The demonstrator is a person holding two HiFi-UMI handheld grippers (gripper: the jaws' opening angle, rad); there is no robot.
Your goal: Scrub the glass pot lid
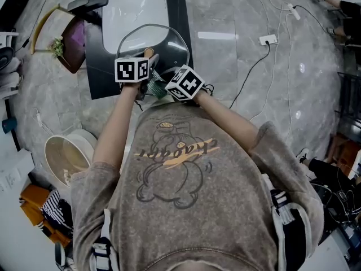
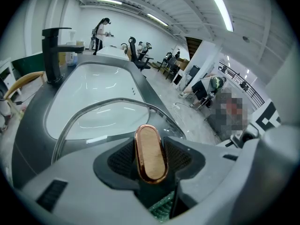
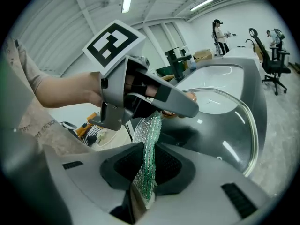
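Lid: one round clear glass pot lid [image 1: 166,43] with a thin metal rim. It is tilted over the sink and held up by its knob.
Knob: one oval knob [image 2: 151,153] with a shiny copper-coloured edge and a matt, paler face.
Left gripper: the smooth grey plastic left gripper [image 1: 149,58] has its dark ribbed pads clamped on the two sides of the knob.
Right gripper: the matching right gripper [image 3: 146,170] has its jaws pressed together on the lower part of the scrub pad.
Scrub pad: one thin, glittery green scouring pad [image 3: 148,144] with a mesh texture, standing on edge. Its top reaches up beneath the left gripper, close to the lid. Whether it touches the glass cannot be told.
Marker cubes: two, one on each gripper, white with black square patterns.
Sink: one glossy white basin [image 2: 93,81] with rounded corners, and one angular matt black tap [image 2: 52,50] at its far end.
Worktop: a smooth dark grey worktop [image 2: 29,125] surrounds the basin.
Floor: pale grey marbled tiles [image 1: 231,16], with a white power strip [image 1: 268,39] and trailing cables lying on them.
Room: a bright white hall with long ceiling strip lights, office chairs, and a person [image 2: 99,31] standing far off.
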